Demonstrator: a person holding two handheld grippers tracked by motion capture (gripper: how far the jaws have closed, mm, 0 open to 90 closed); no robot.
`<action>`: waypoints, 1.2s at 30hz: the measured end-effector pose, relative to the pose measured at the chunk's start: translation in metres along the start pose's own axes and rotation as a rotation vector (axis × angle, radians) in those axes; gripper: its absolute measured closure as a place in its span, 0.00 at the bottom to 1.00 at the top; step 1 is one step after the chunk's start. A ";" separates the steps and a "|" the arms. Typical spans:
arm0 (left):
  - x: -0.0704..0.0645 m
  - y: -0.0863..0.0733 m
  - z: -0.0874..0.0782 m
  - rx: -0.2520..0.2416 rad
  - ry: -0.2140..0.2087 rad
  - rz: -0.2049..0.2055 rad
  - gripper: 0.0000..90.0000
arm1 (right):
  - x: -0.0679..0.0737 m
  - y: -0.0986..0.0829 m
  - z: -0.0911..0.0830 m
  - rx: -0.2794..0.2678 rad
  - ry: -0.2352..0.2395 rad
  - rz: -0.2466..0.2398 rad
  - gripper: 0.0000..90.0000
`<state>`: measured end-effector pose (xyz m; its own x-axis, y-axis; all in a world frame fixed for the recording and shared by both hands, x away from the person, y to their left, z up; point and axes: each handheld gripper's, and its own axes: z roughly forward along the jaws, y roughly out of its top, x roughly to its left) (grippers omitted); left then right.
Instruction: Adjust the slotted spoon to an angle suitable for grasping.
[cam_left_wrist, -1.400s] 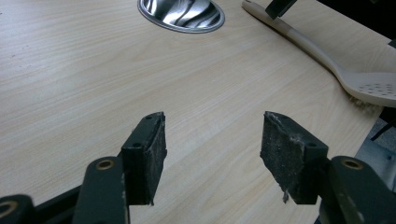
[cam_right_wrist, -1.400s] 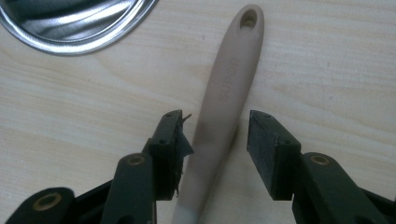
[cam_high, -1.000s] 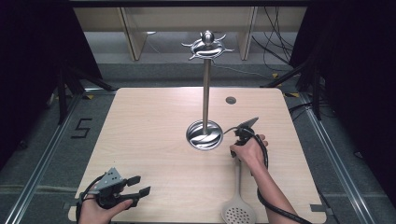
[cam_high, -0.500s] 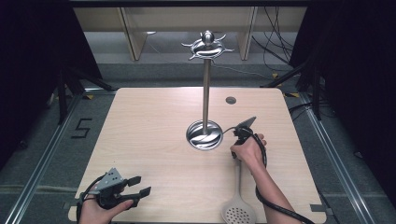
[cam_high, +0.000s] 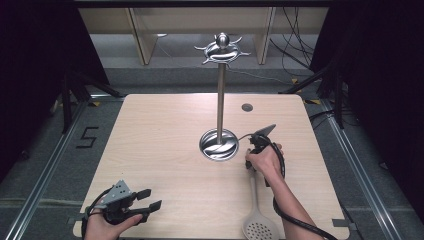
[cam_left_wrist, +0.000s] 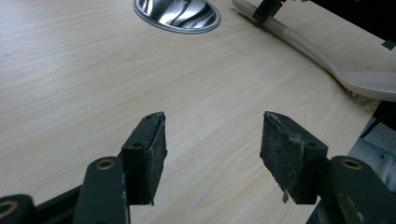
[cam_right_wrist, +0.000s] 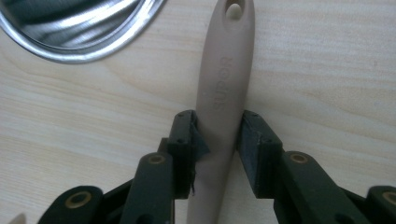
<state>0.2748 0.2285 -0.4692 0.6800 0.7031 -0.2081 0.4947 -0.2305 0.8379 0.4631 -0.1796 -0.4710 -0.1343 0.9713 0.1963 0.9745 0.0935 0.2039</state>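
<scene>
Right gripper (cam_right_wrist: 217, 140): black two-jaw tool, closed around the handle of a long beige plastic slotted spoon (cam_right_wrist: 224, 88), both pads pressed to its sides a little below the hanging hole. Spoon lies flat on the pale wood-grain counter (cam_high: 160, 150), perforated head toward the person's edge, handle tip just beside the round polished steel base (cam_high: 218, 145) of a tall steel utensil stand (cam_high: 219, 95) with hooked arms at its crown (cam_high: 220, 50). Risks, as judged: the grip sits near the handle end, far from the heavy head, so on lifting the spoon may pivot or droop between the pads; the smooth tapered handle may slide if the squeeze eases; a swinging head could knock the stand's post or tip it; the small hole gives little margin against a hook, and a miss could drop the spoon onto the base. Left gripper (cam_left_wrist: 212, 158): jaws apart, holding nothing, low over the counter's near left corner, well apart from the spoon.
</scene>
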 end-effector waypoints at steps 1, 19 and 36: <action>0.000 0.000 0.000 -0.001 0.001 0.000 0.44 | -0.001 0.000 -0.003 -0.019 0.005 -0.004 0.76; -0.002 0.000 0.000 -0.002 0.005 -0.006 0.45 | -0.012 -0.003 -0.042 -0.170 0.025 0.034 0.77; -0.003 -0.001 -0.001 0.005 0.017 -0.008 0.45 | -0.027 -0.028 -0.088 -0.383 0.095 -0.104 0.77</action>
<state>0.2725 0.2272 -0.4689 0.6669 0.7161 -0.2061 0.5027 -0.2281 0.8338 0.4238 -0.2278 -0.3975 -0.2624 0.9347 0.2396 0.8199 0.0851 0.5662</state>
